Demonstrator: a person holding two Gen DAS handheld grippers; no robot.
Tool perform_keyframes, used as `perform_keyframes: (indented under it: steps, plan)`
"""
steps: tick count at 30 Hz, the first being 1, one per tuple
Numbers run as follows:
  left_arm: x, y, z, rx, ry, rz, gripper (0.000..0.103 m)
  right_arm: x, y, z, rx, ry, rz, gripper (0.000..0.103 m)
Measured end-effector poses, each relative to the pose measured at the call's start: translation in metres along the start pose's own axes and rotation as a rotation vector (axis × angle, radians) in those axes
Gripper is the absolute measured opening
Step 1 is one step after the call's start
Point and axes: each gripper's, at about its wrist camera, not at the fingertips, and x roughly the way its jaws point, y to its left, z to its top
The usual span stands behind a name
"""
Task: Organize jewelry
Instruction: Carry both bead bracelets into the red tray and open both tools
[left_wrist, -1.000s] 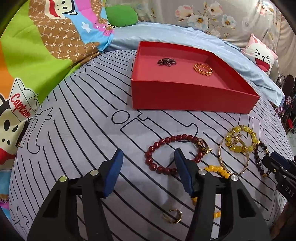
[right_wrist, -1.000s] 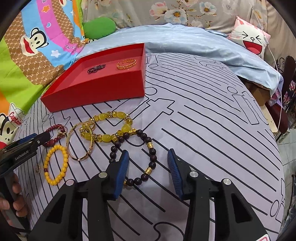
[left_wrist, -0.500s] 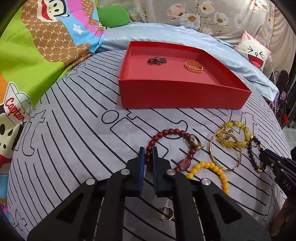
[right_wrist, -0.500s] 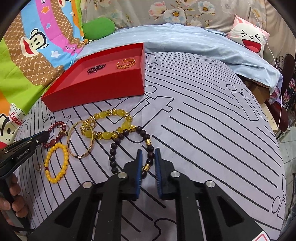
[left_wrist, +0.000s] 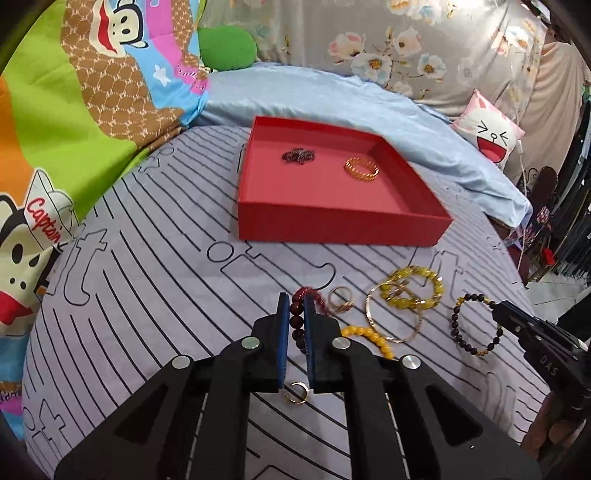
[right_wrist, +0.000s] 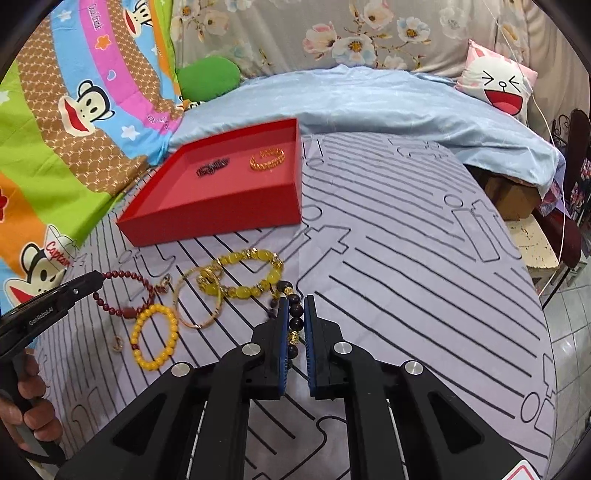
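Grey bedsheet (left_wrist: 155, 295) with black line print, soft and slightly domed under the jewelry. Red tray (left_wrist: 343, 230), square, shallow, matte cardboard walls; inside lie a dark beaded bracelet bunched up (left_wrist: 299, 156) and a gold chain-link bangle (left_wrist: 362, 169), apart from each other.

Left gripper (left_wrist: 294, 321): black plastic arms, blue ribbed pads closed on the dark red bead bracelet (left_wrist: 297, 323); round glossy beads sit between the pads, the loop trailing to a gold charm ring (left_wrist: 340, 300). Right gripper (right_wrist: 295, 317): pads closed on the dark brown bead bracelet (right_wrist: 295, 321), round beads with 2 visible gold spacers.

On the sheet between the 2 grippers: a chunky translucent yellow stone bracelet (right_wrist: 255, 273) overlapping a thin plain gold bangle (right_wrist: 201, 299), and a small opaque yellow bead bracelet (right_wrist: 155, 338) just beside the bangle. A small gold ring (left_wrist: 296, 394) lies alone near the left gripper's base.

Both grippers point forward and downward toward the tray. A hand (right_wrist: 29, 398) wraps the left gripper's handle at the right view's edge.

Around: cartoon monkey blanket (left_wrist: 74, 129), pale blue quilt (right_wrist: 369, 107), cat-face cushion (right_wrist: 502, 83), green pillow (left_wrist: 225, 48).
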Motion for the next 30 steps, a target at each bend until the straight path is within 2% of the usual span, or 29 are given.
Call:
perform_keyframes:
  steps: [8,14,18,22,25,30]
  plan:
    - [-0.025,-0.011,0.031,0.038,-0.043,-0.048,0.007,-0.018,0.006,0.025,-0.04,-0.047,0.021,0.008]
    - [-0.031,-0.025,0.078,0.08,-0.108,-0.089,0.007,-0.018,0.021,0.073,-0.087,-0.111,0.049,0.008]
    - [-0.019,-0.034,0.111,0.092,-0.133,-0.125,0.007,0.002,0.036,0.11,-0.111,-0.12,0.098,0.008]
    - [0.01,-0.038,0.145,0.076,-0.137,-0.182,0.007,0.037,0.049,0.141,-0.103,-0.096,0.154,0.008]
    - [0.033,-0.036,0.16,0.059,-0.136,-0.192,0.007,0.066,0.054,0.156,-0.079,-0.064,0.194,0.008]
    - [0.084,-0.029,0.169,0.051,-0.069,-0.156,0.007,0.122,0.053,0.163,-0.028,0.035,0.244,0.008]
